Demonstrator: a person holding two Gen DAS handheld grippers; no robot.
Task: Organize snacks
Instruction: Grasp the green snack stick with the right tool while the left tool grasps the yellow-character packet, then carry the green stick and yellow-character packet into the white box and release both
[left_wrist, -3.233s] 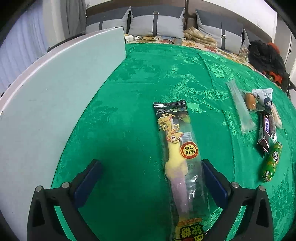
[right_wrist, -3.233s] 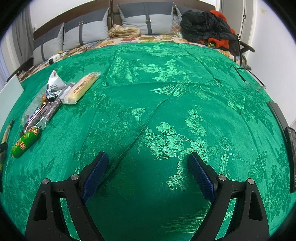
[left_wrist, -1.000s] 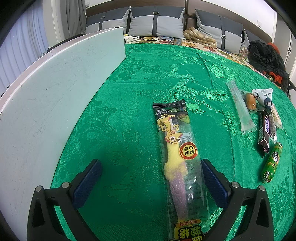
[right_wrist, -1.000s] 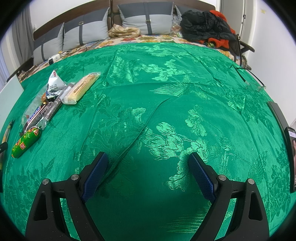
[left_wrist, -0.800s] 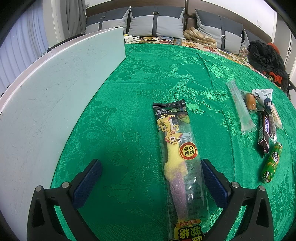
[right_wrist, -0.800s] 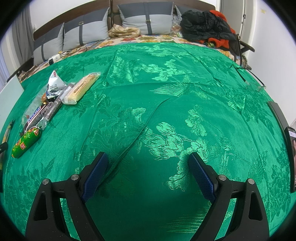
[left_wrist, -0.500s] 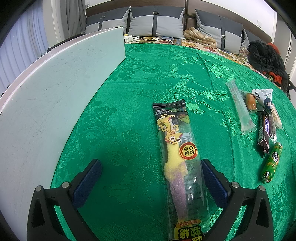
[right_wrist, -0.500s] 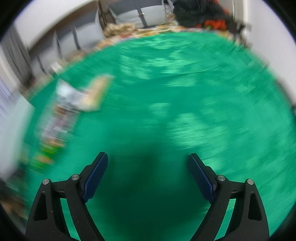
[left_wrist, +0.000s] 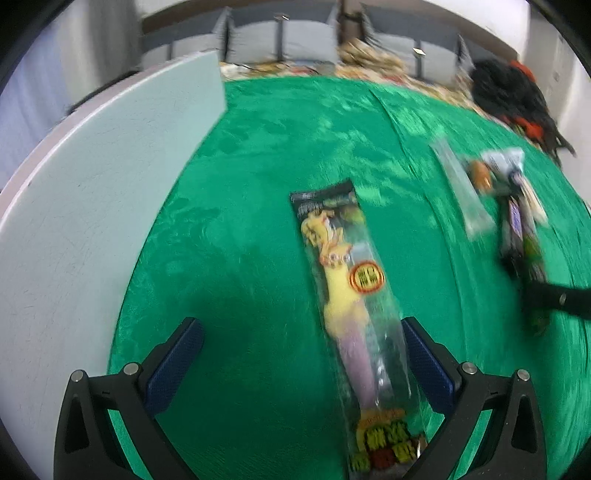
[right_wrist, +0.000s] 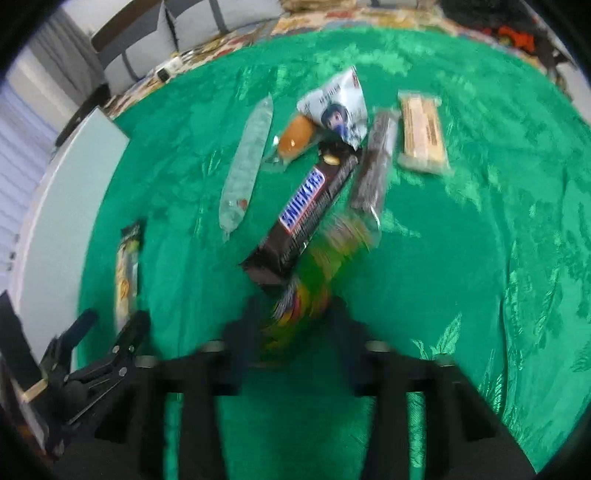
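Note:
My left gripper (left_wrist: 301, 354) is open over the green cloth, and a long yellow chicken candy pack (left_wrist: 351, 302) lies between its fingers, close to the right one. My right gripper (right_wrist: 295, 317) has its fingers on either side of a green sausage stick (right_wrist: 317, 280); the picture is blurred and the grip cannot be told. Beyond it lie a Snickers bar (right_wrist: 303, 218), a dark bar (right_wrist: 375, 162), a wafer pack (right_wrist: 423, 134), a clear tube pack (right_wrist: 247, 158), a small bun (right_wrist: 295, 138) and a white pouch (right_wrist: 338, 105).
A pale board (left_wrist: 92, 206) lies along the left of the green cloth (left_wrist: 258, 184). The left gripper shows at the lower left of the right wrist view (right_wrist: 99, 343). Grey cushions (left_wrist: 280, 40) and dark clothes (left_wrist: 513, 92) lie at the back.
My right gripper has swung left and forward to the snack pile and its fingers have narrowed around the green sausage stick. My left gripper has shifted only a little and stays open.

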